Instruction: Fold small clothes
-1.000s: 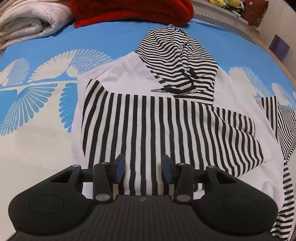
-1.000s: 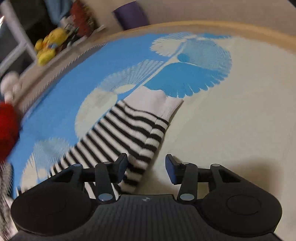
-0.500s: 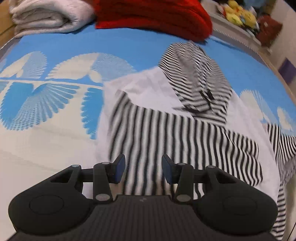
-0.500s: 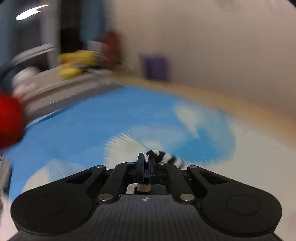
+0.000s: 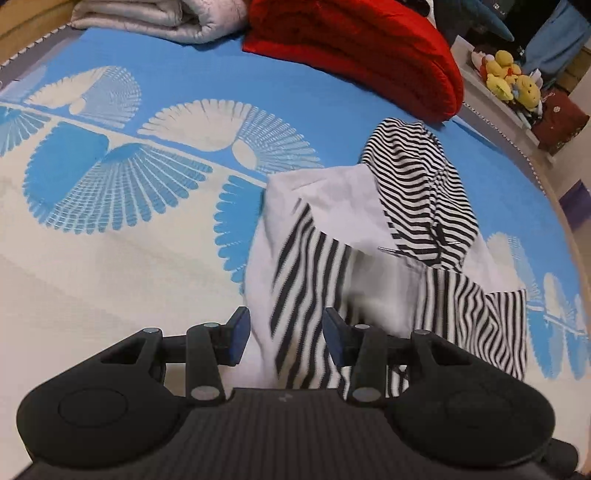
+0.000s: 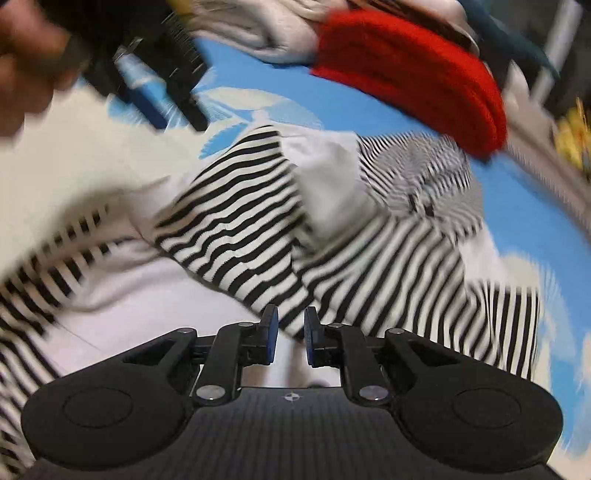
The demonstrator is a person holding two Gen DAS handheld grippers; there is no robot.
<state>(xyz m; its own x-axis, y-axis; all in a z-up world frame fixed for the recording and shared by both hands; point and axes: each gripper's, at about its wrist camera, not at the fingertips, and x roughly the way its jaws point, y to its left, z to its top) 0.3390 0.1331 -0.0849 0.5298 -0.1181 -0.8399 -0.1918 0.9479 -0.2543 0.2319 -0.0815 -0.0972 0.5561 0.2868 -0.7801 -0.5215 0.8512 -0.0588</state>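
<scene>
A black-and-white striped hoodie (image 5: 369, 258) lies flat on the bed cover (image 5: 129, 184), its hood (image 5: 417, 192) pointing to the far side. My left gripper (image 5: 286, 332) hovers open over the hoodie's near left edge, nothing between its fingers. In the right wrist view a striped sleeve (image 6: 236, 236) lies folded across the hoodie's body (image 6: 388, 266). My right gripper (image 6: 290, 332) is just above the sleeve's end and its jaws are opening, with a narrow gap and the cloth's tip at the fingertips, not pinched. The left gripper (image 6: 147, 92) and a hand show blurred at upper left.
A folded red blanket (image 5: 354, 48) and a pale quilt (image 5: 159, 18) lie along the bed's far side. Yellow plush toys (image 5: 509, 77) sit on a shelf beyond the bed's right edge. Bare blue-and-cream cover stretches left of the hoodie.
My right gripper shut on the sleeve's cuff, swung it fast across onto the hoodie's body, and its jaws have parted again. My left gripper drifted left and rolled, staying open.
</scene>
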